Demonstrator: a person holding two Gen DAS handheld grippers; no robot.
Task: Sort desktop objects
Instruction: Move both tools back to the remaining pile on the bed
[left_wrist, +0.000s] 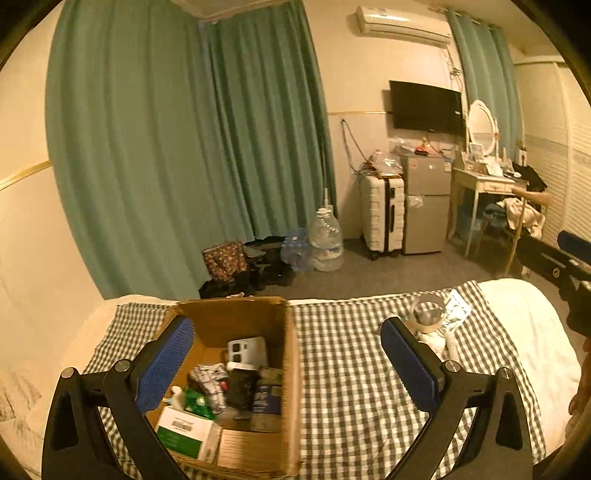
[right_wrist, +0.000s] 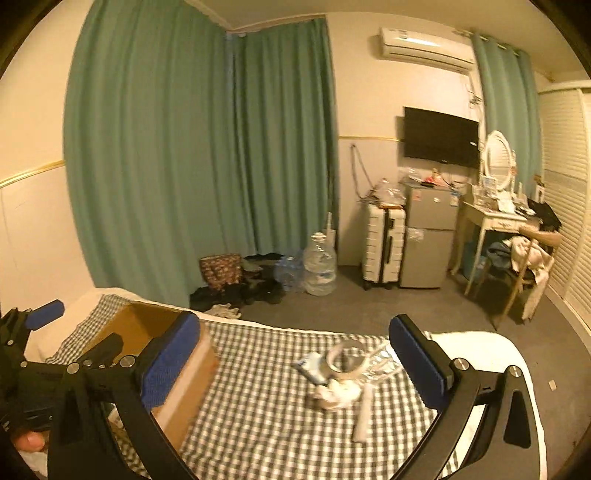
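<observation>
The left gripper (left_wrist: 288, 365) has its blue pads wide apart and holds nothing; it hangs above the open cardboard box (left_wrist: 291, 354), with its left finger (left_wrist: 166, 363) over the inside of the box and its right finger (left_wrist: 412, 363) over the checked cloth (left_wrist: 343, 369) of the bed. In the box lie a white device with two dark windows (left_wrist: 245, 350), a green and white carton (left_wrist: 183, 432), a green packet (left_wrist: 197, 402), a dark blue box (left_wrist: 267, 398), a black item (left_wrist: 242, 387) and a crumpled patterned piece (left_wrist: 210, 380); the writing on them is too blurred to read. The right gripper (right_wrist: 295, 369) is also spread open and empty, held low over the bed and pointing toward the room. Between its fingers, on the cloth, rests a small heap of things not yet in the box: a clear tape roll (right_wrist: 345, 360), a blue and white packet (right_wrist: 314, 367), some white crumpled material (right_wrist: 338, 395) and a white stick-like object (right_wrist: 364, 413). In the right view the box (right_wrist: 184, 391) stands on the left side of the bed, well apart from this heap. On the floor behind stand large water bottles (right_wrist: 319, 264), a white suitcase (right_wrist: 382, 249) and a small grey fridge (right_wrist: 428, 240).
</observation>
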